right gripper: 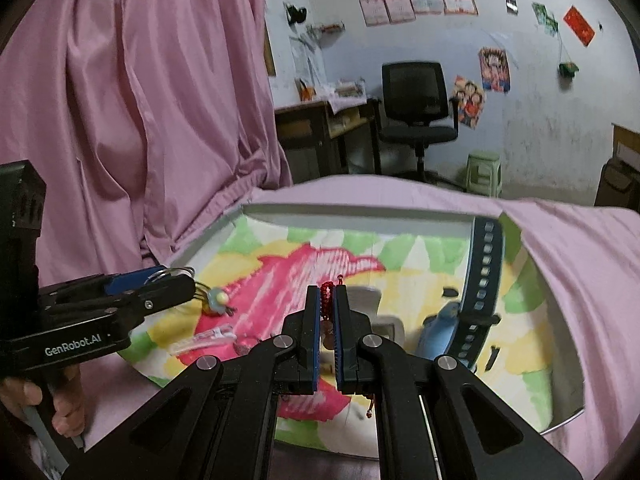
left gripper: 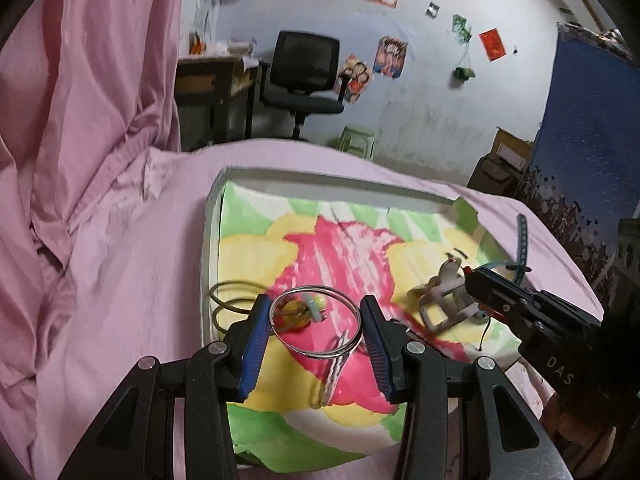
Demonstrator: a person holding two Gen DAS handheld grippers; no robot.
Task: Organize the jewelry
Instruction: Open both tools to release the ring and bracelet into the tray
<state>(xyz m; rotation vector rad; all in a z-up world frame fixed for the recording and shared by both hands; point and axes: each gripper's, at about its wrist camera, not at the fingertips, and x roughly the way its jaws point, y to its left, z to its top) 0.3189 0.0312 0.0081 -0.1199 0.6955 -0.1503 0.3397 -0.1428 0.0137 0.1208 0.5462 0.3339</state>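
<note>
The left gripper [left gripper: 316, 330] is clamped across a thin silver bangle [left gripper: 314, 322], its blue pads bearing on opposite sides of the ring, and holds it just above the shallow tray [left gripper: 256, 184] lined with a pink, yellow and green printed sheet. The bangle appears light and rigid; smooth wire of this kind is likely to slip or rotate between flat pads, so a grip across the full width, as here, is the sound one. The right gripper [right gripper: 327, 320] is closed almost completely on a short red beaded string [right gripper: 327, 294], which stands up between the pads while a loose end hangs below the jaws. That piece looks limp and very light; it will probably swing and drape, and is best pinched near its middle. Both grippers are above the tray on the pink bedsheet [left gripper: 132, 272], angled downward toward the lining. In the right wrist view the person's hand [right gripper: 60, 404] wraps the left tool's handle. Still lying in the tray are a small charm [right gripper: 218, 300], a clear hair clip [right gripper: 204, 340], a white buckle-like piece [left gripper: 444, 300] and a dark blue watch strap [right gripper: 482, 280].
</note>
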